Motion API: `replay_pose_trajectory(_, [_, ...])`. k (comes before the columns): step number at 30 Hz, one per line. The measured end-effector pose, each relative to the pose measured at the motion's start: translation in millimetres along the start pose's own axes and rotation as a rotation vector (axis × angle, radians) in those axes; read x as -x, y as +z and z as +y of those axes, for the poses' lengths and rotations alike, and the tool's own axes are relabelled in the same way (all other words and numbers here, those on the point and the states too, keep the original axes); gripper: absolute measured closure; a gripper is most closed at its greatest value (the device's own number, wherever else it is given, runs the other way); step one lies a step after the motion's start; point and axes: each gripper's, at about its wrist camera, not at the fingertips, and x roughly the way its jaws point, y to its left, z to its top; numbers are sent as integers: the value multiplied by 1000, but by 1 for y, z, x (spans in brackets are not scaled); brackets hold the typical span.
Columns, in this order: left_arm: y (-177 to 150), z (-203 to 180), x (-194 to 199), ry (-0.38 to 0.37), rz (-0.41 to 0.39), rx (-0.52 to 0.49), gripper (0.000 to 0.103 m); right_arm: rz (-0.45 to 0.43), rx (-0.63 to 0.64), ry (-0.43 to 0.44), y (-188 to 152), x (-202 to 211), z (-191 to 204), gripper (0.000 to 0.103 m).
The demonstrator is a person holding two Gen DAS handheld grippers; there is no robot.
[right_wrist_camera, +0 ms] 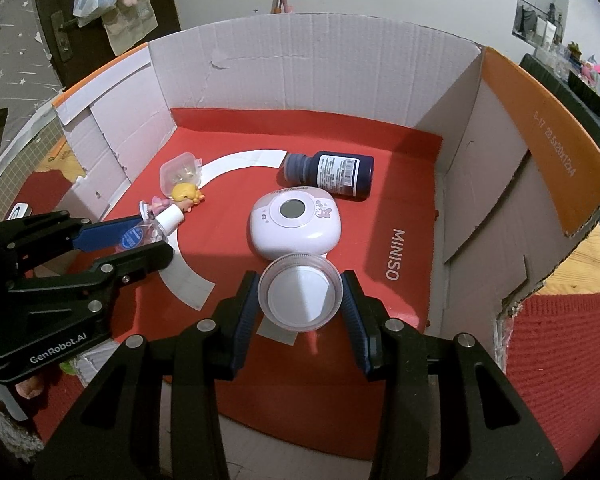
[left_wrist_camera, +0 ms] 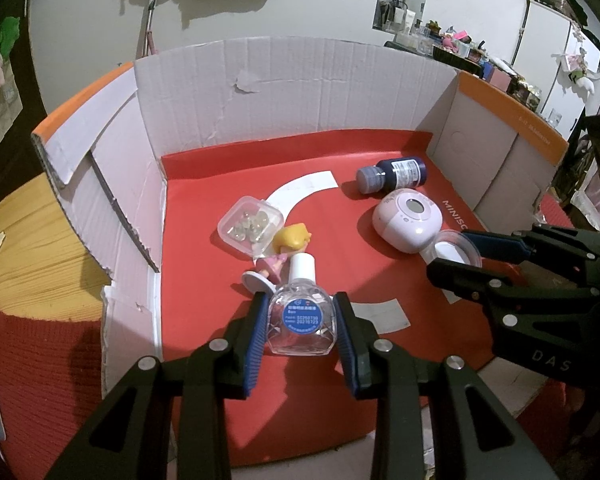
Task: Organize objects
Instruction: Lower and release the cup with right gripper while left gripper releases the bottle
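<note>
Near front edge of box (left_wrist_camera: 204, 92): left gripper (left_wrist_camera: 302, 320) clamped a clear bottle (left_wrist_camera: 300, 320), white cap up; its blue label was too small to read.
Right side: right gripper (right_wrist_camera: 300, 300) pinched a round clear jar (right_wrist_camera: 300, 296), contents hidden beneath its white lid.
Red liner (right_wrist_camera: 380, 352): read "MINISO".
Far right corner: dark bottle (right_wrist_camera: 332, 174) lay sideways, label illegible.
Box flap (right_wrist_camera: 552, 136): print partly legible.
Left tongs' body: read "GenRobot.AI".
</note>
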Motion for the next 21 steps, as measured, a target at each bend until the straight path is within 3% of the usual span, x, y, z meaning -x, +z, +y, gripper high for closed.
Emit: replay_pose_trajectory(21, [-5, 4, 2, 12, -14, 9, 68, -10, 20, 10, 3, -2, 3, 63])
